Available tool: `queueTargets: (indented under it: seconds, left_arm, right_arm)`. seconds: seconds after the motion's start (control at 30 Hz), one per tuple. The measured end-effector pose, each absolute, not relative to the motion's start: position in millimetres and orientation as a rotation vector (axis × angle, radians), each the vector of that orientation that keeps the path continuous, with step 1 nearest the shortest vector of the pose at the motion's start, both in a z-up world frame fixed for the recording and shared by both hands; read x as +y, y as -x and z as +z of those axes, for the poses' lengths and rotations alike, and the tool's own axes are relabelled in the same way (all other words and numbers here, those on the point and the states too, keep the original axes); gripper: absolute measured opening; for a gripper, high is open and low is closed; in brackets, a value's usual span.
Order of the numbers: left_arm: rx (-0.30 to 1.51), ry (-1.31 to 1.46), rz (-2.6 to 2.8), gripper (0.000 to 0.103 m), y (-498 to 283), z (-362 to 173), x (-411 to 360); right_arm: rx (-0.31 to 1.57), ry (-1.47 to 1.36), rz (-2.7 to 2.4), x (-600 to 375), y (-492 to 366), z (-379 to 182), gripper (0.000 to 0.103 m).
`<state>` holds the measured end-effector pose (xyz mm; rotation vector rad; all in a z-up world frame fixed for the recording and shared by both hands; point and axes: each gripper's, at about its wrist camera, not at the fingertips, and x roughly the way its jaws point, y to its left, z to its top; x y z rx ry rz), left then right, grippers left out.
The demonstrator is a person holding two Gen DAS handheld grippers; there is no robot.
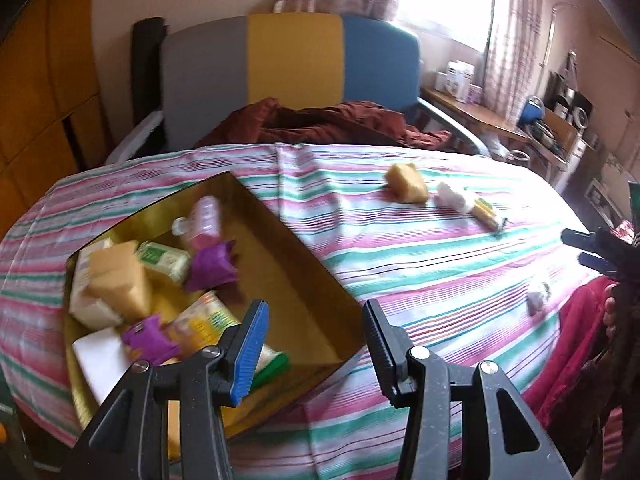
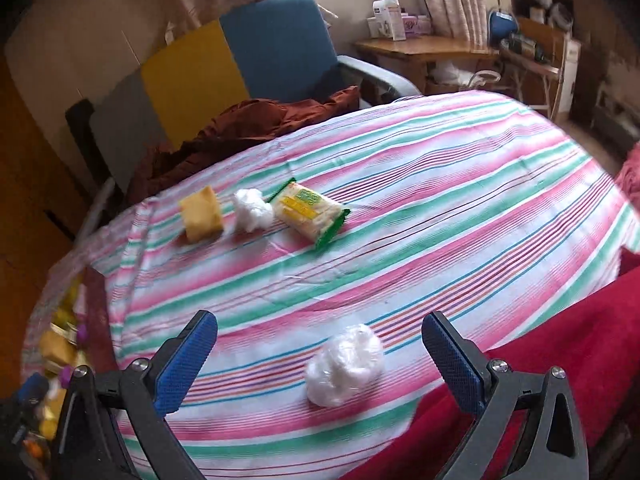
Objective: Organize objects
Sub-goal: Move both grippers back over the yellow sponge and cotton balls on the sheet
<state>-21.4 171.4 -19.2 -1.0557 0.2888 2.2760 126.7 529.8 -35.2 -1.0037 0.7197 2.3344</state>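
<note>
A gold box point(image 1: 304, 280) lies on the striped cloth point(image 1: 420, 264) and holds sponges, purple paper wads, packets and a small pink bottle. My left gripper point(image 1: 316, 344) is open and empty over the box's near right corner. My right gripper point(image 2: 320, 352) is open and empty, just above a crumpled clear plastic ball point(image 2: 346, 364), which also shows in the left wrist view point(image 1: 538, 300). Farther back on the cloth lie a yellow sponge point(image 2: 202, 214), a white plastic wad point(image 2: 253, 205) and a yellow-green packet point(image 2: 310, 210). The right gripper shows at the left view's right edge point(image 1: 588, 250).
A grey, yellow and blue chair point(image 1: 292, 68) with a brown garment point(image 1: 320, 120) stands behind the table. A red cloth point(image 2: 540, 360) lies at the near right edge. A wooden desk point(image 2: 424, 46) with boxes stands by the window.
</note>
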Motion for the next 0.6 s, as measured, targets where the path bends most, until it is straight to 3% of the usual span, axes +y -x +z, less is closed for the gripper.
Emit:
queueTargets:
  seconds: [0.23,0.33,0.6]
  left_arm:
    - [0.31,1.064,2.169,0.05,31.0,-11.7,228.5]
    - [0.313,1.076,2.131,0.061,37.5,-9.1,256.1]
    - [0.367,1.153,2.06,0.061,71.3,-21.2,336.5]
  right_arm:
    - [0.74,0.977,2.447,523.2,-127.2,-32.7,0.103]
    - [0.778,0.987,2.486,523.0,-127.5,-33.8,0.103]
    - [0.815,1.003,2.529,522.6,-126.0,-36.2,0.103]
